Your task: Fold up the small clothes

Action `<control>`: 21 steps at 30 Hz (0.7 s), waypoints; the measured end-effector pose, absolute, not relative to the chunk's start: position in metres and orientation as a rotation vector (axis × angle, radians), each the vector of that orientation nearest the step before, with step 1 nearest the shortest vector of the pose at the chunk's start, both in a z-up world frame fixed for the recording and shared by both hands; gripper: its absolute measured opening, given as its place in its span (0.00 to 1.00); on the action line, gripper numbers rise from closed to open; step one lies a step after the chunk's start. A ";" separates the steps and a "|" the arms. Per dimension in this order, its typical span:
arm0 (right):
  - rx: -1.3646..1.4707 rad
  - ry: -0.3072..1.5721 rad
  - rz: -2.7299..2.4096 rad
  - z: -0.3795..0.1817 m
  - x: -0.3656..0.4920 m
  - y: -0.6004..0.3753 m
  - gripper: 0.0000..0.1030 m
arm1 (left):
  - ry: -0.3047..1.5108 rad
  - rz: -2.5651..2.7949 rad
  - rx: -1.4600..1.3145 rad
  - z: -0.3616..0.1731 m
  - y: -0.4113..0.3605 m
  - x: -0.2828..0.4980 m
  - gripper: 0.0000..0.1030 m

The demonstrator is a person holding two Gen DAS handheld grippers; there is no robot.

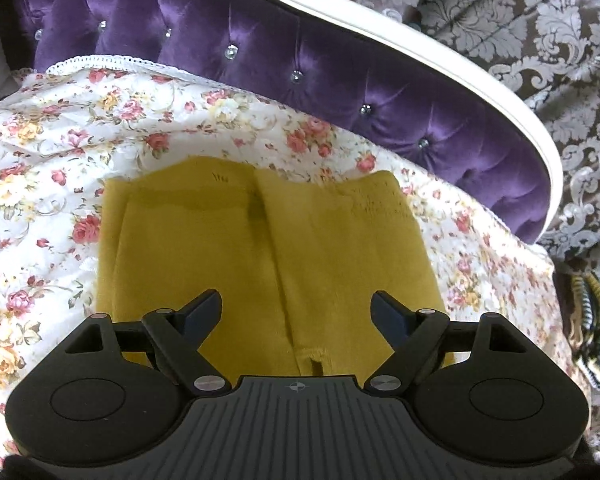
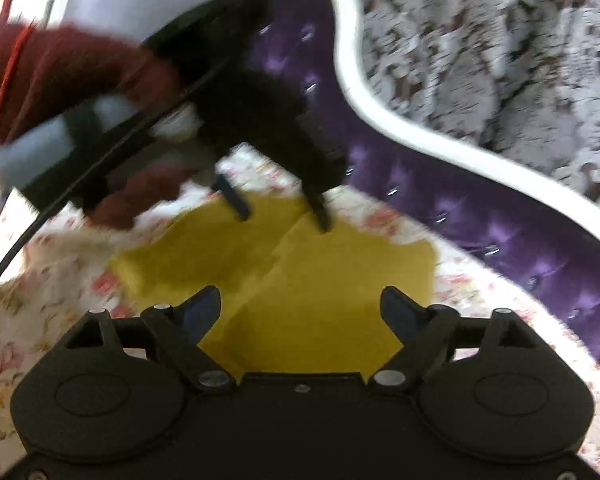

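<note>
A mustard-yellow small garment (image 1: 268,256) lies flat on a floral bedspread (image 1: 60,152), folded with a crease down its middle. My left gripper (image 1: 296,300) is open and empty, hovering just above the garment's near part. In the right wrist view the garment (image 2: 300,280) lies below my right gripper (image 2: 300,300), which is open and empty. The left gripper (image 2: 284,208) shows there too, held by a hand in a dark red sleeve, its fingers spread over the garment's far edge. That view is motion-blurred.
A purple tufted headboard (image 1: 300,48) with a white frame (image 1: 420,52) runs behind the bed. Patterned brown and silver curtains (image 1: 520,20) hang beyond it. A black cable (image 2: 28,232) trails from the left gripper at the left of the right wrist view.
</note>
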State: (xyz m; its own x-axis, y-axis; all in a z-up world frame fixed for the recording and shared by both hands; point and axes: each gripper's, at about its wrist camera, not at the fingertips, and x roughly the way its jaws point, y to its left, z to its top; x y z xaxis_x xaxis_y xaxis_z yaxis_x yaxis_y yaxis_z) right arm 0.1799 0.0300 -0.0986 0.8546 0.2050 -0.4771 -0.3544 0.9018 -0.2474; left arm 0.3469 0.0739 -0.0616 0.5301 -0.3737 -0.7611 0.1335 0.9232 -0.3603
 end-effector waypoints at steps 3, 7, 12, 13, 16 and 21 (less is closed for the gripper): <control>-0.365 0.484 0.303 -0.107 0.186 0.042 0.70 | 0.964 -0.306 -0.255 -0.059 0.073 0.346 0.79; -0.394 0.523 0.287 -0.115 0.193 0.045 0.52 | 0.960 -0.301 -0.236 -0.056 0.073 0.346 0.81; -0.407 0.543 0.313 -0.121 0.188 0.045 0.52 | 0.973 -0.296 -0.238 -0.059 0.074 0.348 0.81; -0.421 0.541 0.321 -0.121 0.187 0.047 0.52 | 0.977 -0.295 -0.239 -0.060 0.073 0.349 0.81; -0.462 0.563 0.314 -0.126 0.189 0.054 0.38 | 0.987 -0.302 -0.241 -0.062 0.070 0.351 0.81; -0.282 0.584 0.290 -0.113 0.199 0.020 0.14 | 0.989 -0.333 -0.255 -0.059 0.067 0.353 0.82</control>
